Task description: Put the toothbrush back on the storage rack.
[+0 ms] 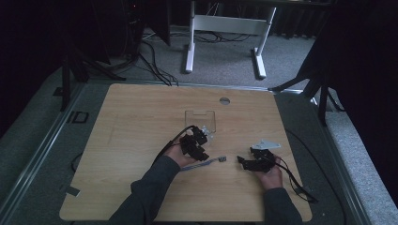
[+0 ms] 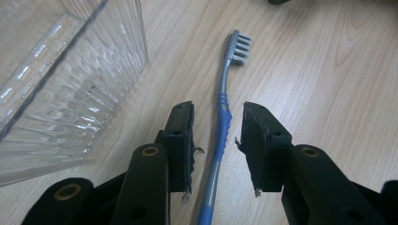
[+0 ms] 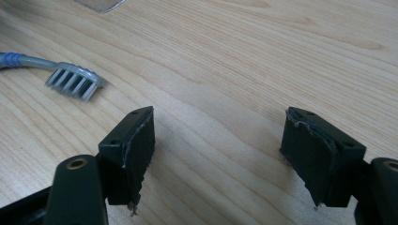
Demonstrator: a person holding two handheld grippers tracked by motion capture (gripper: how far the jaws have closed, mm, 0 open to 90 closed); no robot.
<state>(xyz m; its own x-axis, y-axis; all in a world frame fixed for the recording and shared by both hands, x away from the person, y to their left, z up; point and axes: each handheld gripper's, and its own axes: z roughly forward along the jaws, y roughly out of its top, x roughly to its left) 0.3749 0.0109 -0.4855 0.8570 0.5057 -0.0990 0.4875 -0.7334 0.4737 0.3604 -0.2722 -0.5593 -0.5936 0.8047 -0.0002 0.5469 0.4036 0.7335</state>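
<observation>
L gripper jaws straddle blue-grey toothbrush handle w/ gaps both sides, not clamped; brush flat on table, clear ribbed container beside. R gripper wide open, bristle head nearby.

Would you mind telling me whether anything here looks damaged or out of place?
The black pads on the left gripper look frayed, with torn bits hanging off their edges; the right gripper pads are ragged too. The toothbrush lies flat on the table, beside the clear container.
</observation>
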